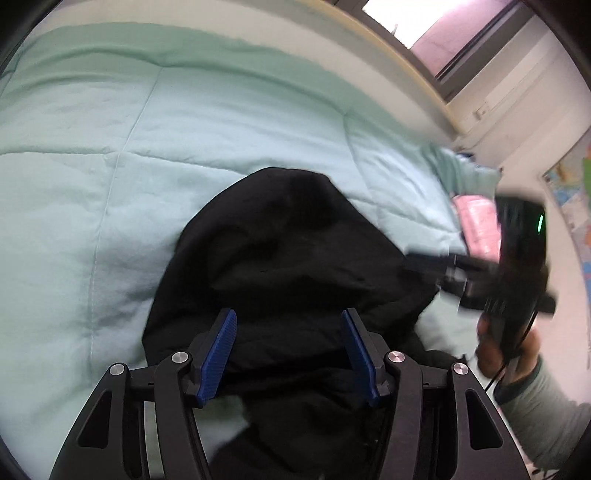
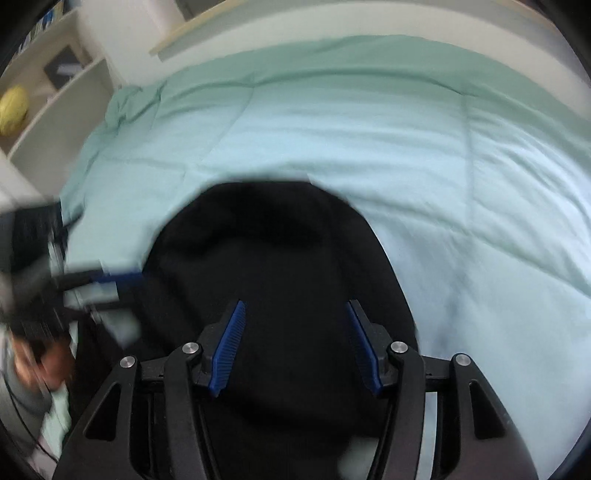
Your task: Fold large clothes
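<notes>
A black garment (image 1: 288, 258) lies bunched on a pale green quilt (image 1: 110, 129); it also shows in the right wrist view (image 2: 273, 251). My left gripper (image 1: 289, 317) hangs open above the garment, its blue pads apart with only cloth behind them. My right gripper (image 2: 295, 308) is open above the same garment. In the left wrist view the right gripper (image 1: 428, 262) shows blurred at the garment's right edge. In the right wrist view the left gripper (image 2: 122, 284) shows blurred at the garment's left edge.
The quilt (image 2: 443, 147) covers a bed along a wall and window (image 1: 424, 29). A pink item (image 1: 476, 221) lies at the quilt's right end. White shelves (image 2: 48, 99) with a yellow object (image 2: 13, 109) stand to the left.
</notes>
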The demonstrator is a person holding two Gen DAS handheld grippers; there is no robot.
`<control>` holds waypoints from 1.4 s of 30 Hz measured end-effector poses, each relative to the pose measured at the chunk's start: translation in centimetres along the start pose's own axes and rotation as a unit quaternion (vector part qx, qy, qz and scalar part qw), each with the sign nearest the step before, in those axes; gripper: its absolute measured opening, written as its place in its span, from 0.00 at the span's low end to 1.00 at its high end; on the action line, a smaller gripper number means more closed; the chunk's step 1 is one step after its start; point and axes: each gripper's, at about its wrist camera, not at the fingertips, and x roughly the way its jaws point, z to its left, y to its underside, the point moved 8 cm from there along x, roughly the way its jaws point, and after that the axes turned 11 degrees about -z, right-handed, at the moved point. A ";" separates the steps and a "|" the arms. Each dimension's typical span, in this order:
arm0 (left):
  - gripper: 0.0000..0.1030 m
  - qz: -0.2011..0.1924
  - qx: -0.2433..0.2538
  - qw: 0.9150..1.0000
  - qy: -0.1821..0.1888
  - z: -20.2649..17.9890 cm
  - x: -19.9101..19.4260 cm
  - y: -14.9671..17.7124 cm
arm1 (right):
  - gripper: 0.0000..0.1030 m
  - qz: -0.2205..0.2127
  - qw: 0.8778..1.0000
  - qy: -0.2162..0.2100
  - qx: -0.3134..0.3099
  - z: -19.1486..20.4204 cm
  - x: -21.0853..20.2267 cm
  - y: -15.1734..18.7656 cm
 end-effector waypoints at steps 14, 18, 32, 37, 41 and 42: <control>0.61 0.038 0.073 0.996 -0.015 -2.1 2.8 -3.7 | 0.64 -0.001 1.000 -0.026 0.006 -2.4 -0.9 -1.9; 0.76 0.035 0.054 0.998 -0.014 -0.2 4.9 -7.1 | 0.66 0.001 0.999 -0.040 0.001 -4.0 1.6 -5.8; 0.17 0.100 -0.013 0.990 0.102 2.0 10.4 -6.1 | 0.22 0.061 0.988 -0.145 -0.011 -0.9 9.9 -4.7; 0.15 0.054 0.084 0.985 0.139 -4.6 3.4 -5.9 | 0.16 -0.019 0.989 -0.139 -0.050 2.5 0.6 -4.4; 0.15 0.019 0.172 0.973 0.156 -11.9 -4.8 -4.0 | 0.16 -0.072 0.989 -0.109 -0.074 5.8 -8.2 -2.3; 0.15 0.014 0.184 0.970 0.158 -13.0 -6.4 -3.3 | 0.16 -0.079 0.989 -0.096 -0.084 6.8 -10.3 -1.4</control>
